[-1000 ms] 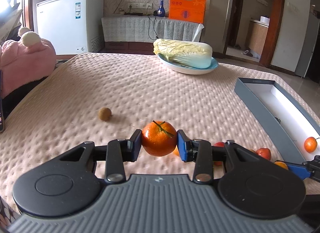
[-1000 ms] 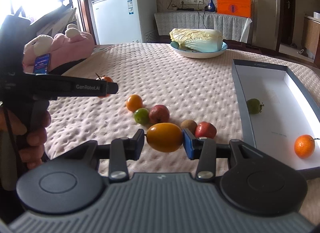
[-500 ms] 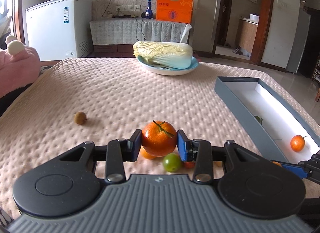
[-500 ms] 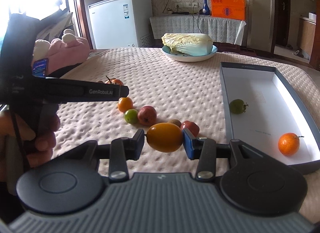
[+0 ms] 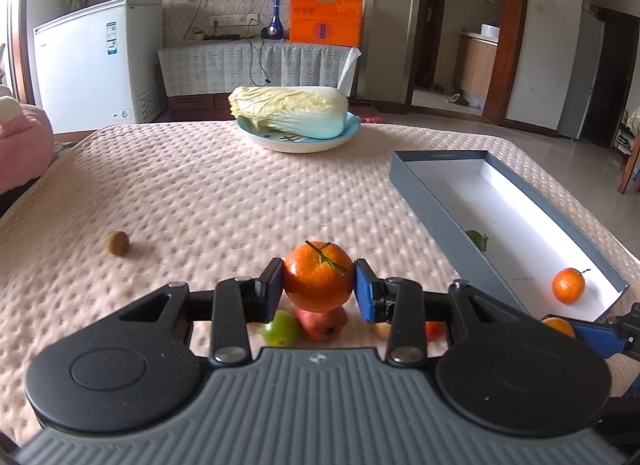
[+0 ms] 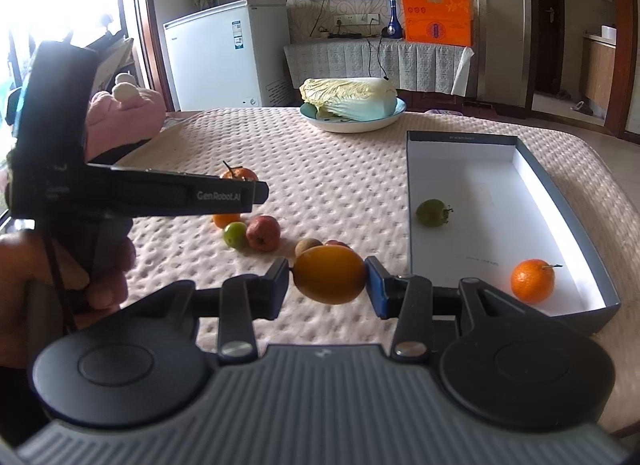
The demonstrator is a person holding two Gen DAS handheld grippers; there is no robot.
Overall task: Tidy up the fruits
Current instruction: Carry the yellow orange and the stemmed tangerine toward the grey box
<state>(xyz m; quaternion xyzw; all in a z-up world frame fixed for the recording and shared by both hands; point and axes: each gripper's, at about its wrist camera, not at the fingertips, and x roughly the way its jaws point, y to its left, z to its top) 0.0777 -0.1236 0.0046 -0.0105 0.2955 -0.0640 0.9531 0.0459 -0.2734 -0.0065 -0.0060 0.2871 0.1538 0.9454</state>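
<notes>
Left gripper [image 5: 319, 289] pinches a round orange mandarin with a green stem [image 5: 319, 276], frame centre, above the pink dimpled tablecloth [image 5: 208, 201]. Right gripper [image 6: 329, 283] clamps a smooth oval yellow-orange fruit [image 6: 329, 279] at centre. Grey shallow cardboard box with white lining [image 6: 460, 138], right of frame, holds one orange mandarin [image 6: 532, 281] and one green fruit [image 6: 432, 212].

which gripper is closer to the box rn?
Right. The right gripper, holding a yellow-orange fruit, is beside the box's near corner. The left gripper, holding a tangerine, is farther out, over the loose fruit.
</notes>
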